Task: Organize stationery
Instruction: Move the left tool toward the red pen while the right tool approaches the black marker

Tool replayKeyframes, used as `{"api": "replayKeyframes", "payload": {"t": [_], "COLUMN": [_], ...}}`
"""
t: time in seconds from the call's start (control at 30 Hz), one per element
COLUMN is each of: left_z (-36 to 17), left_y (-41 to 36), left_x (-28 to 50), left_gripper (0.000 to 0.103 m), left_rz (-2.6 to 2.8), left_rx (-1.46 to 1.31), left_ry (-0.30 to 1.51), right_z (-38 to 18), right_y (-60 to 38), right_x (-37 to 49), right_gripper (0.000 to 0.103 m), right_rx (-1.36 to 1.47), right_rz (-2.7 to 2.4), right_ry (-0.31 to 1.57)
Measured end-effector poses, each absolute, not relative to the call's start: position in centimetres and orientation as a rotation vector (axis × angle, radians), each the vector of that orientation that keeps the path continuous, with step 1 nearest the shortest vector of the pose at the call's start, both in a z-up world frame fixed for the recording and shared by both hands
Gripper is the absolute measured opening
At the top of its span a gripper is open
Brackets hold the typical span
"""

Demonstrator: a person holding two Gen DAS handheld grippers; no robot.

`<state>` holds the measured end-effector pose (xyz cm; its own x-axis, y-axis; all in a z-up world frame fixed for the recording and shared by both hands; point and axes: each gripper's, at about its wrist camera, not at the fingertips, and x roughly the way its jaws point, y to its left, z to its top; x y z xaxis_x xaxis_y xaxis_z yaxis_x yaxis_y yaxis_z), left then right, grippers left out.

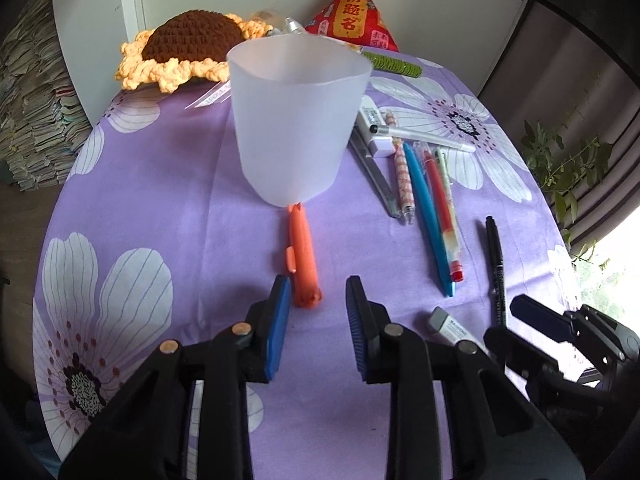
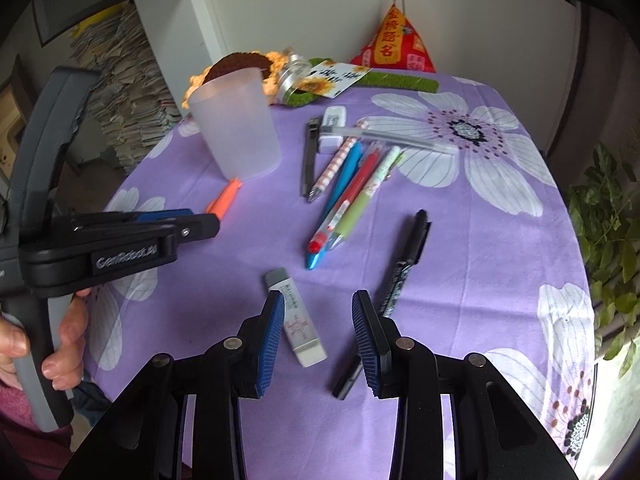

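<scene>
A translucent white cup (image 1: 298, 124) stands upright on the purple flowered tablecloth (image 1: 168, 184); it also shows in the right wrist view (image 2: 236, 124). An orange pen (image 1: 305, 258) lies in front of it. My left gripper (image 1: 318, 312) is open and empty, its left pad (image 1: 280, 324) beside the orange pen's near end. My right gripper (image 2: 318, 334) is open and empty above a white eraser (image 2: 300, 320) and a black marker (image 2: 394, 280). A cluster of pens (image 2: 348, 184) lies to the cup's right.
A crocheted sunflower (image 1: 184, 50), a red pyramid pouch (image 1: 354, 16), a green mat (image 2: 400, 80) and a small bottle (image 2: 294, 76) sit at the table's far edge. Stacked papers (image 1: 32, 108) stand at the left. A plant (image 2: 612, 240) is at the right.
</scene>
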<state>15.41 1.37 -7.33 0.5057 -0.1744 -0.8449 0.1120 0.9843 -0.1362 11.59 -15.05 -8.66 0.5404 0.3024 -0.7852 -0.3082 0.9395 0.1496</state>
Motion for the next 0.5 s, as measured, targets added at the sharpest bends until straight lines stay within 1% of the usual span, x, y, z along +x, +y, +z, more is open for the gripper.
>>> {"api": "replayKeyframes", "payload": {"t": [0.2, 0.27, 0.3, 0.4, 0.5], "left_z": [-7.0, -7.0, -7.0, -6.9, -6.8], "left_y": [-0.3, -1.1, -1.5, -2.8, -3.7], "left_x": [15.6, 15.7, 15.9, 16.5, 16.9], "left_gripper": [0.025, 0.024, 0.023, 0.02, 0.02], "left_rz": [-0.23, -0.254, -0.266, -0.301, -0.321], "left_rx": [-0.042, -0.029, -0.023, -0.007, 0.004], "left_ry": [1.029, 1.031, 1.032, 1.032, 1.03], "right_z": [-8.9, -9.1, -9.2, -9.6, -9.8], "right_y": [-16.8, -17.5, -17.9, -18.4, -18.5], "right_x": [12.9, 13.2, 13.4, 14.0, 14.5], "right_gripper": [0.037, 0.033, 0.029, 0.028, 0.028], "right_rx": [0.044, 0.065, 0.078, 0.099, 0.11], "right_rz": [0.291, 0.272, 0.266, 0.248, 0.247], "right_ry": [0.967, 0.981, 0.989, 1.009, 1.016]}}
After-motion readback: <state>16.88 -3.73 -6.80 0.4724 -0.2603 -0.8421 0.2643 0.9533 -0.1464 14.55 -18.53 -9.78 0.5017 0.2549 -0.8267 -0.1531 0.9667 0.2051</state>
